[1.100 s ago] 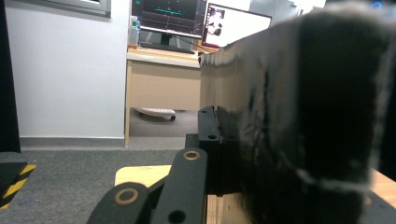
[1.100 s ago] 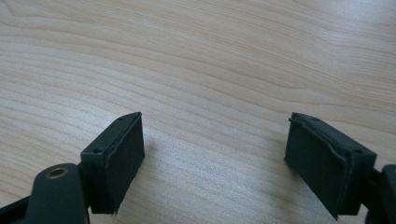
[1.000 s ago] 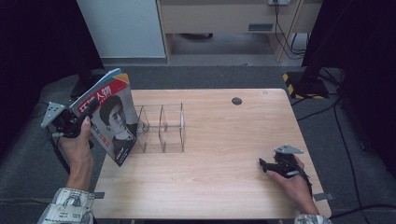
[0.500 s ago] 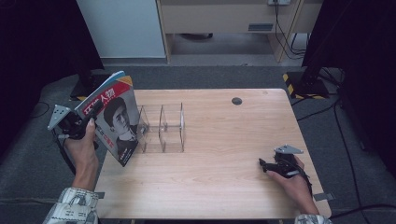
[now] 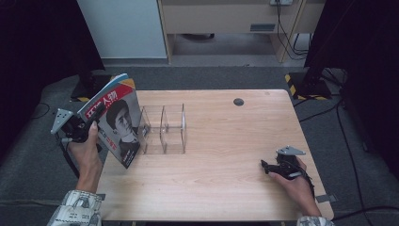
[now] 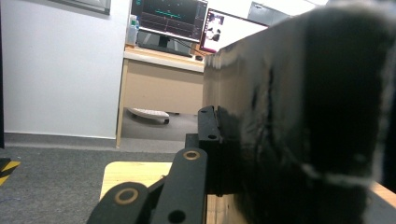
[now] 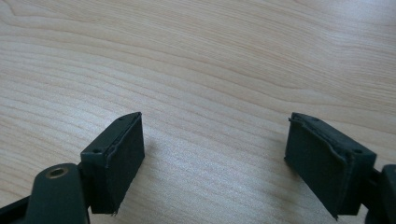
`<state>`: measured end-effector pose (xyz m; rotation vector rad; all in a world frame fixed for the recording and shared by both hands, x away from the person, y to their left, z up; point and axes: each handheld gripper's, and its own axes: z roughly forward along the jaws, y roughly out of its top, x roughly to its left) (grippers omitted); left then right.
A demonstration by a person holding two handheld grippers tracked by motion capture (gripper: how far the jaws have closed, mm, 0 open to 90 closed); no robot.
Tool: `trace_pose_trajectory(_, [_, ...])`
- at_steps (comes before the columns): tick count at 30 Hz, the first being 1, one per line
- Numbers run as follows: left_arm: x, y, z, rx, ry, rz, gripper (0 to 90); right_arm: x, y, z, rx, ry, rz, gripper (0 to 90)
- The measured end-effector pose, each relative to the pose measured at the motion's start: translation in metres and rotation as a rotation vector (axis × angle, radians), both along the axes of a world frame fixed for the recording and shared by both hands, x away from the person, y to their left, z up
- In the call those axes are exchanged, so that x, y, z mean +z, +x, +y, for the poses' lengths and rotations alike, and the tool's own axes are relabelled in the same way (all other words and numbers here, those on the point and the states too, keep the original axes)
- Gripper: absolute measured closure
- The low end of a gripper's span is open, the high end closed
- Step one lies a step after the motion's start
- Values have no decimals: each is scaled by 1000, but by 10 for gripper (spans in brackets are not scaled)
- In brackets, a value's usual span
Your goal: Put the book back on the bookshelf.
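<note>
The magazine (image 5: 115, 123) has a red-topped cover with large white characters above a black-and-white portrait, and a blue edge at its upper corner. In the high view it stands tilted at about nine o'clock on the wooden table (image 5: 226, 179), over the table's left edge, its lower corner near the tabletop. Just to its three o'clock stands a clear acrylic rack (image 5: 163, 129) with upright dividers; whether the magazine touches the rack cannot be told.

The left gripper (image 5: 89, 123) is clenched on the magazine's left edge, grasping it. The left gripper view looks along that edge: the magazine (image 6: 299, 126) looms as a dark, blurred slab with one black jaw pressed flat against it, and beyond it are a white wall, a desk and lit monitors (image 6: 170, 16), which the high view leaves out.

The right gripper (image 5: 267, 167) lies at about four o'clock on the table, well apart from the magazine. In the right gripper view its jaws stand wide, released, with bare wood grain between them.
</note>
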<state>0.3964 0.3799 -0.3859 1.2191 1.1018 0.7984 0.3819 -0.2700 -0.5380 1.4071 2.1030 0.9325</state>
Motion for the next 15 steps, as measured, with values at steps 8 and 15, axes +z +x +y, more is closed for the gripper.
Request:
trace_pose_trajectory(8, [-2, -2, 0, 9, -4, -4, 866, 0, 0, 0, 0, 0, 0, 198])
trace_pose_trajectory(15, [-6, -8, -2, 26, 17, -9, 860, 0, 0, 0, 4, -1, 1, 197])
